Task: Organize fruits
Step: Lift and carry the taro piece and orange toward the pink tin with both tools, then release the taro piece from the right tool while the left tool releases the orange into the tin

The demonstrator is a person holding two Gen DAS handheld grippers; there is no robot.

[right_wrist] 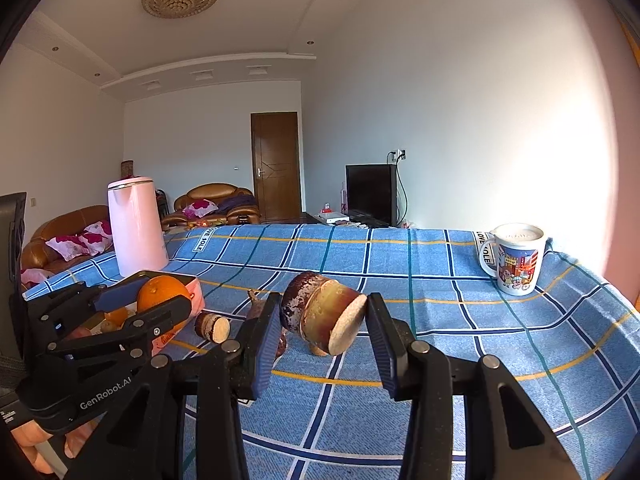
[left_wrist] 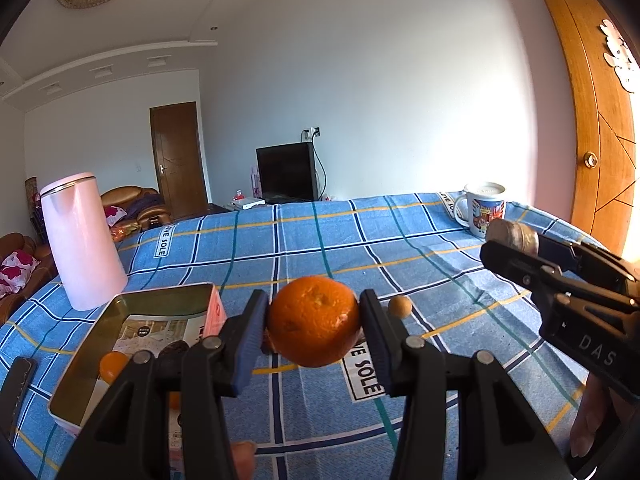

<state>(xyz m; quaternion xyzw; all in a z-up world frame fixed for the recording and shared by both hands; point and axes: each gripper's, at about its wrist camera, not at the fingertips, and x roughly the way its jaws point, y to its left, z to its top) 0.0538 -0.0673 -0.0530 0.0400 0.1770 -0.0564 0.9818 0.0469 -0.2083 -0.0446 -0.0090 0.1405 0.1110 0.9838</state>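
While left gripper (left_wrist: 314, 322) clamps orange (left_wrist: 313, 320), right gripper (right_wrist: 323, 322) grips brown chunk (right_wrist: 322, 314), possibly sugarcane; we lower orange gently into tin (left_wrist: 160, 300) at nine o'clock.

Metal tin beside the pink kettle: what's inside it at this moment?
The tin holds a printed paper liner, a small orange fruit and a dark item. The left gripper, shut on the orange, covers the near end.

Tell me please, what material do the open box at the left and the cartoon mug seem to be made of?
The box looks like thin metal: its inner walls have a dull golden shine and a rolled rim; its outside is pink. The mug looks like glazed ceramic: smooth white body, thick handle and a printed picture.
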